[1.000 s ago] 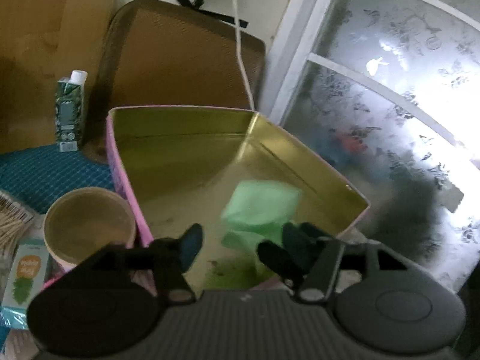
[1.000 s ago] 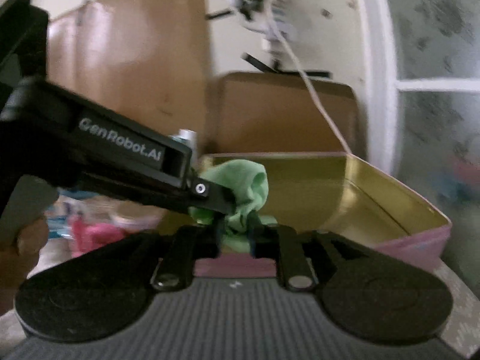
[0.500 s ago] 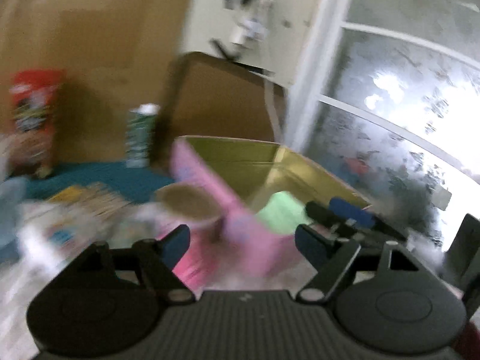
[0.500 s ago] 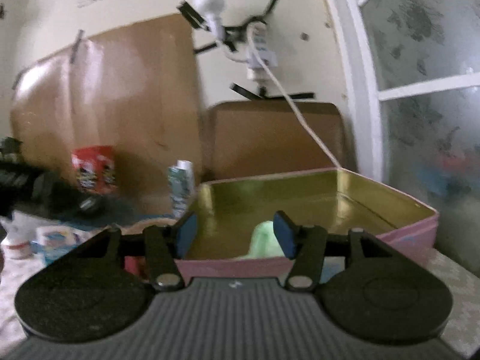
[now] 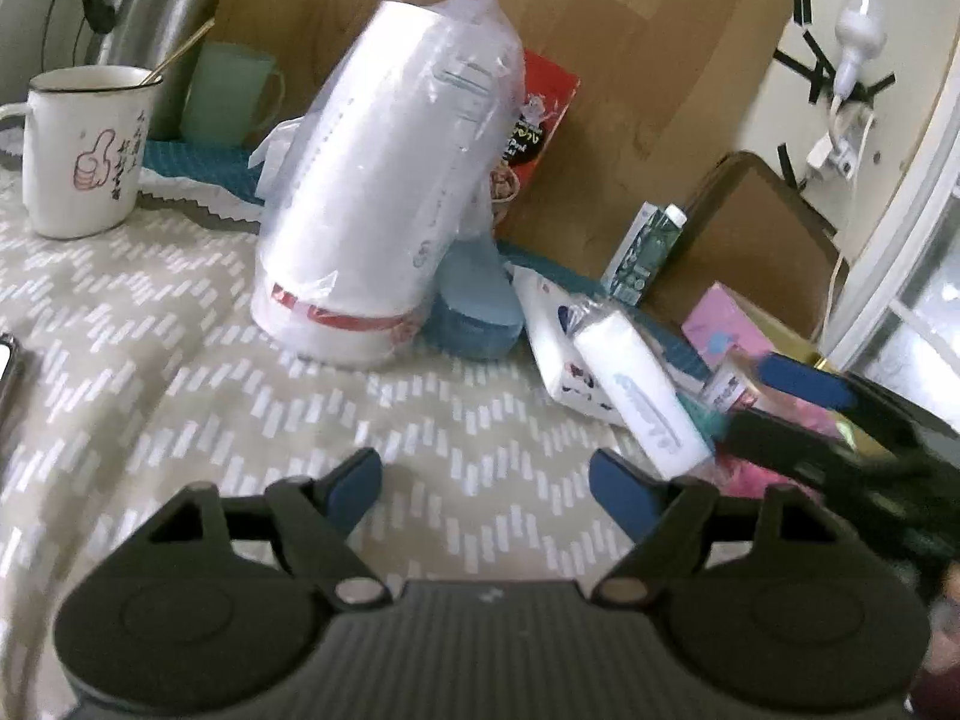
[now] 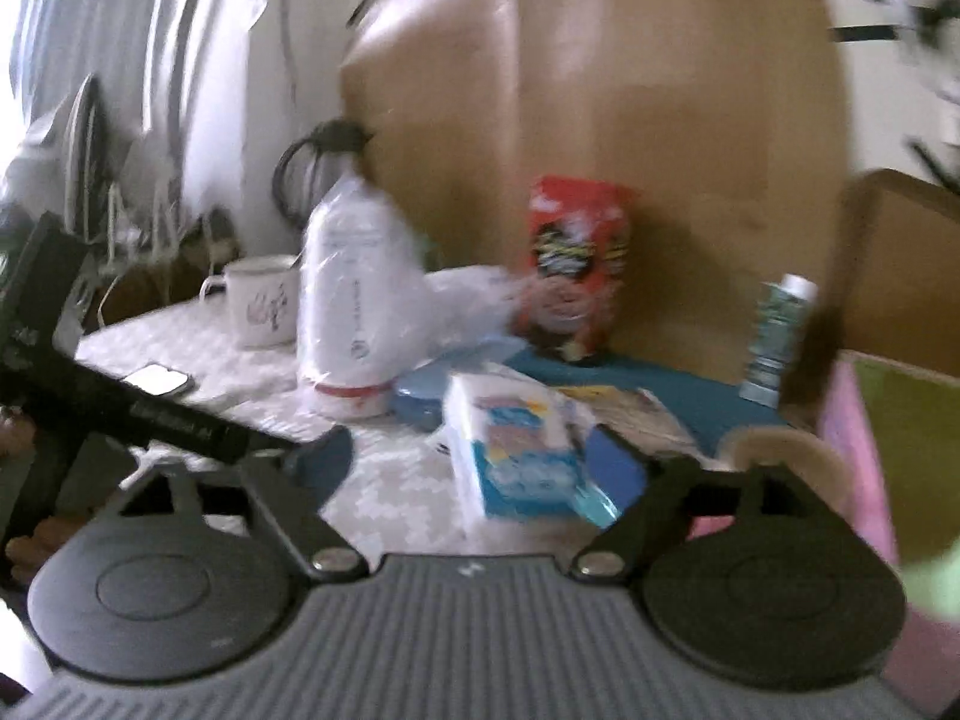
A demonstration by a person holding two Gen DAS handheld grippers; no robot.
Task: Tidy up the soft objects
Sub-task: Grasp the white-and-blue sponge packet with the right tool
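My left gripper (image 5: 486,480) is open and empty above the patterned tablecloth (image 5: 180,360). My right gripper (image 6: 480,462) is open and empty; it also shows at the right edge of the left wrist view (image 5: 840,420). A white and blue tissue pack (image 6: 516,450) lies just beyond the right fingers, and shows in the left wrist view (image 5: 642,390). The pink box with gold inside (image 6: 888,432) stands at the right, with a blur of green cloth (image 6: 936,576) at its near edge. A pink soft item (image 5: 756,468) lies near the right gripper.
A bagged stack of white cups (image 5: 384,180) stands mid-table beside a blue lid (image 5: 474,306). A white mug (image 5: 78,150), a red snack bag (image 6: 576,264), a small green carton (image 6: 774,330), a phone (image 6: 159,381) and a round tan tub (image 6: 786,456) are around.
Both grippers have swung left, away from the pink box, toward the middle of the table. The right gripper let go of the green cloth, which stayed in the box, and opened wide.
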